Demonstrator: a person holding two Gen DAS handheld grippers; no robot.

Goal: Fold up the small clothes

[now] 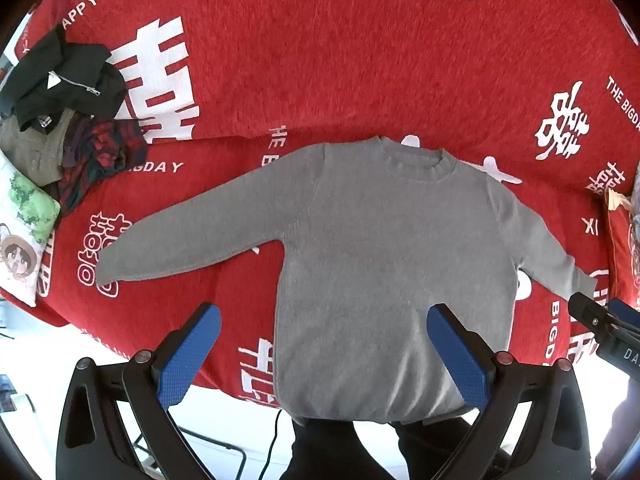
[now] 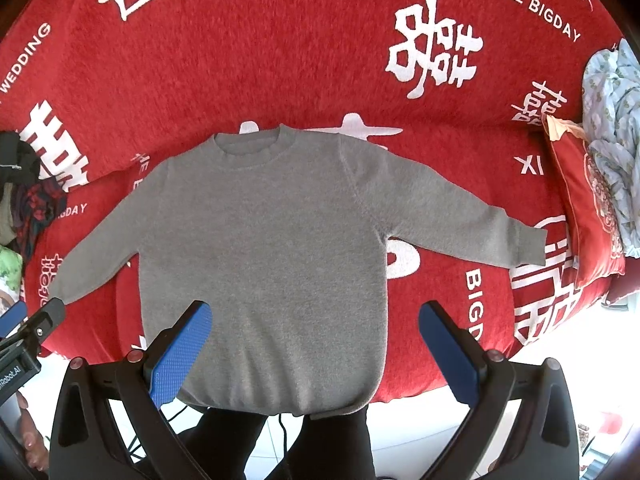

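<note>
Left wrist view: sweater (image 1: 384, 248) lies flat, unfolded; left gripper (image 1: 324, 348) and right gripper (image 2: 316, 344) gape empty; all folding remains.

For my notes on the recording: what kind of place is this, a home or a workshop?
Probably a home, likely a sofa or bed: a red wedding-print cover, cushions at its side, a pile of clothes, and a grey sweater spread flat.

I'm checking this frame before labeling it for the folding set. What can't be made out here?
- Gray sweater: its hem is partly covered by the left gripper fingers in the left wrist view.
- Pile of clothes: crumpled together, so the count is unclear.
- Right gripper: open, but whether it touches the fabric can't be told.
</note>
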